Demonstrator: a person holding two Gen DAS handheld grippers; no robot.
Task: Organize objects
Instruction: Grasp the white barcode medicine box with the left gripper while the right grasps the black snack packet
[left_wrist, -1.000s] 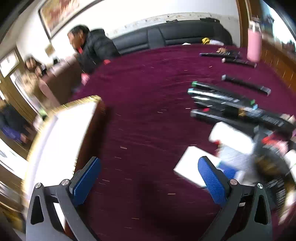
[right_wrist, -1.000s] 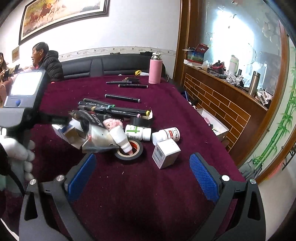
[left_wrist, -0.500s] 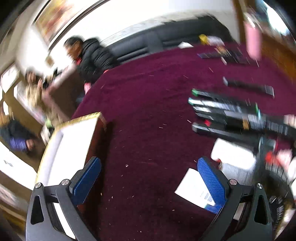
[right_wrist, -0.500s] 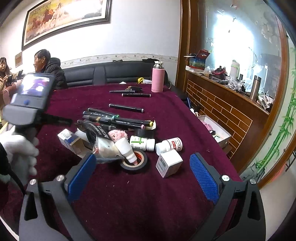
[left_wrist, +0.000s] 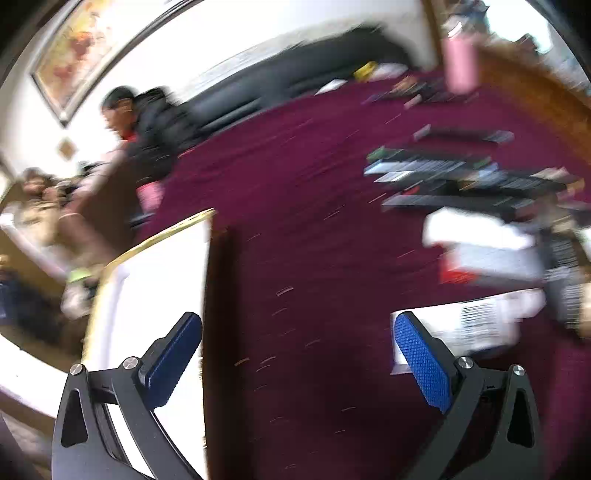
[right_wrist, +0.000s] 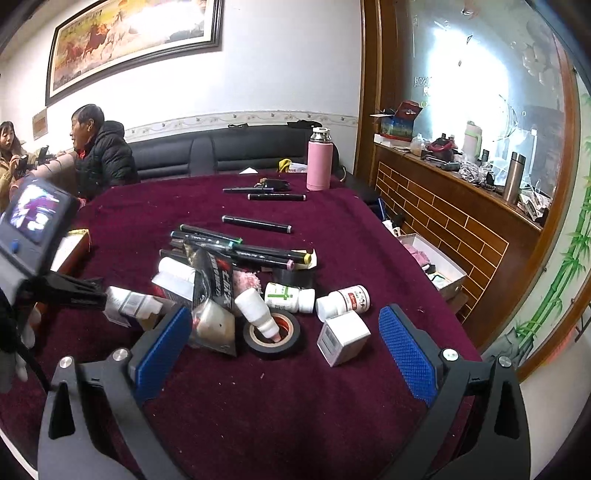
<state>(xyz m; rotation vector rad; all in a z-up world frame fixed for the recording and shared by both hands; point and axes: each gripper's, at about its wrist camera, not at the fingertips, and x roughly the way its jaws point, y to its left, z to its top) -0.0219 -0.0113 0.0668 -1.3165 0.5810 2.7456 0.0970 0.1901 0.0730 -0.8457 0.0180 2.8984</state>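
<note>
The right gripper (right_wrist: 284, 360) hangs low over the dark red table (right_wrist: 258, 406). Its two blue pads (right_wrist: 406, 350) are wide apart and hold nothing. Just past them lies a black roll of tape (right_wrist: 275, 338), flat on the cloth. A white tube (right_wrist: 256, 312) leans with its tip in the hole of the roll. Beside the roll on the right sits a small white box (right_wrist: 343, 338), and behind that lie two white pill bottles (right_wrist: 290, 297) on their sides. A shiny black packet (right_wrist: 214, 295) leans on the heap to the left.

The left gripper (left_wrist: 297, 363) is spread wide too, with nothing in it. Its view is blurry. A flat white box (left_wrist: 469, 328) lies right behind its right pad. On its left is an open box with a gold rim (left_wrist: 155, 288).

Farther back, black marker pens (right_wrist: 236, 245) lie in a loose bunch, with one pen (right_wrist: 256, 224) alone behind them. At the far edge stands a pink flask (right_wrist: 319, 164). Two people (right_wrist: 99, 155) sit past the table by a black sofa (right_wrist: 221, 147).
</note>
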